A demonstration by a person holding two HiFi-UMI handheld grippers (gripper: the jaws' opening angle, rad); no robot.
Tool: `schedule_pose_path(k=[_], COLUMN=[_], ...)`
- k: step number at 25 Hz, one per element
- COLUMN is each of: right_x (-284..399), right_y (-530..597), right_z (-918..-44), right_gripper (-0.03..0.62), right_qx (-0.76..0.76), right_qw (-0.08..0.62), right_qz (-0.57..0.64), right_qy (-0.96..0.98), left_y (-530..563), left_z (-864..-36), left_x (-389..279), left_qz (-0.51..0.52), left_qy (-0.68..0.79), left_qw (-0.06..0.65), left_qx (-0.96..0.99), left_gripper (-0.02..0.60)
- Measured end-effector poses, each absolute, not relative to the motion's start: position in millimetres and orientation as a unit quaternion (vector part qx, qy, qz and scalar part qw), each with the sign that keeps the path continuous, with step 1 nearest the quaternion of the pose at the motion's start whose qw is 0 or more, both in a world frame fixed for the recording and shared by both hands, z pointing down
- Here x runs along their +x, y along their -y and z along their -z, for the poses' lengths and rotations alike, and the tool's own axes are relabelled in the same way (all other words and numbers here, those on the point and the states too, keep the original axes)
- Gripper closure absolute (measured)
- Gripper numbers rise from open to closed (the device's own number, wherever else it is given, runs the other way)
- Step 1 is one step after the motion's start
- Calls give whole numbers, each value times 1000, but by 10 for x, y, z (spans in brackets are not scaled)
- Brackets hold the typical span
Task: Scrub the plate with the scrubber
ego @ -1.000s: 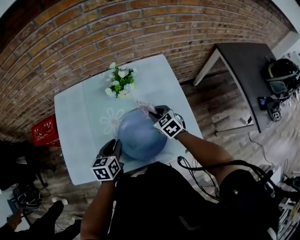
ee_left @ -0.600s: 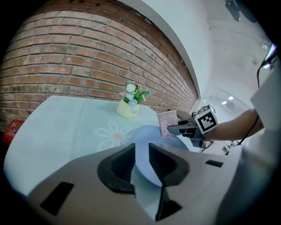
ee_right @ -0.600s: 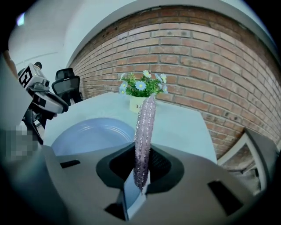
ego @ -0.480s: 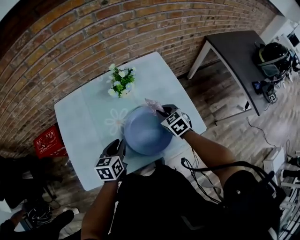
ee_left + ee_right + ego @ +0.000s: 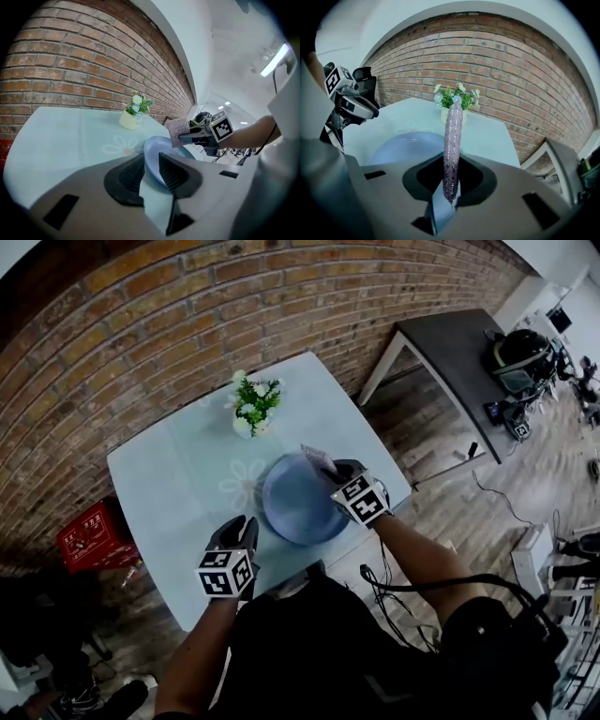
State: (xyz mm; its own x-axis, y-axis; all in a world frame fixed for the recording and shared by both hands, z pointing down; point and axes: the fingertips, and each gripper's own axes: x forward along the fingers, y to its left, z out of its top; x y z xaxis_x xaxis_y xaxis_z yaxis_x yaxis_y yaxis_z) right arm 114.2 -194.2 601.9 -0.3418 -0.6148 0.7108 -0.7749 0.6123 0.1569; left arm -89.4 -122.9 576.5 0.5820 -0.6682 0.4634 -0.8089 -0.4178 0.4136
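The round blue plate [image 5: 298,512] is sitting at the centre of the frame, its left rim being pinched by the left gripper [image 5: 246,524]. The glittery lilac scrubber [image 5: 319,457] is standing on edge at the plate's upper-right rim, clamped in the right gripper [image 5: 335,472].

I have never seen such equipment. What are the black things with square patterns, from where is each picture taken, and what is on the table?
A person carries two tools. Each ends in a two-fingered claw, and the patterned cube belongs to it. One picture comes from a camera on the person's head, looking down; the other two come from cameras riding on the claws. The left claw grips the rim of a blue plate. The right claw pinches a sparkly purple scrubber by the plate's far rim. A small pot of flowers stands on the pale table, near the brick wall.
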Motion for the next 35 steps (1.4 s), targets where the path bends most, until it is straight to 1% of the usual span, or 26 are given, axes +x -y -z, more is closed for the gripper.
schedule_pose_path(k=[4, 6, 9, 13, 19, 24, 25, 27, 30, 35], right_x=[1191, 1189, 1154, 1170, 1077, 983, 976, 942, 830, 735], right_y=[1881, 1851, 1829, 1869, 1988, 2022, 2030, 2037, 2006, 1912], right_z=[-5982, -5966, -5992, -6117, -6254, -6350, -6366, -6404, -6438, -6537], right_gripper=[525, 525, 525, 525, 525, 525, 525, 525, 525, 525], right_qx=[457, 461, 446, 413, 340, 278, 271, 258, 237, 201], right_qw=[399, 416, 451, 495, 527, 571, 579, 592, 608, 630], right_qz=[-110, -103, -75, -40, 6, 101, 115, 137, 147, 129], right_qy=[788, 777, 769, 763, 779, 766, 761, 751, 744, 739], left_y=[1232, 1244, 1248, 1293, 1311, 1289, 1289, 1286, 1254, 1194], left_z=[-5786, -5803, -5859, -5926, -6025, -6062, -6081, -6128, -6218, -6332], left_x=[-902, -907, -850, -800, -753, -580, -556, -514, -479, -485], left_qz=[-106, -108, -112, -119, -143, -124, -125, -128, -137, -132], left_qy=[424, 423, 415, 434, 485, 498, 502, 509, 519, 536], left_qw=[314, 314, 318, 321, 323, 333, 334, 338, 343, 366], left_qx=[843, 843, 845, 833, 800, 791, 788, 781, 771, 749], left_gripper=[477, 525, 558, 560, 560, 555, 541, 469, 466, 468])
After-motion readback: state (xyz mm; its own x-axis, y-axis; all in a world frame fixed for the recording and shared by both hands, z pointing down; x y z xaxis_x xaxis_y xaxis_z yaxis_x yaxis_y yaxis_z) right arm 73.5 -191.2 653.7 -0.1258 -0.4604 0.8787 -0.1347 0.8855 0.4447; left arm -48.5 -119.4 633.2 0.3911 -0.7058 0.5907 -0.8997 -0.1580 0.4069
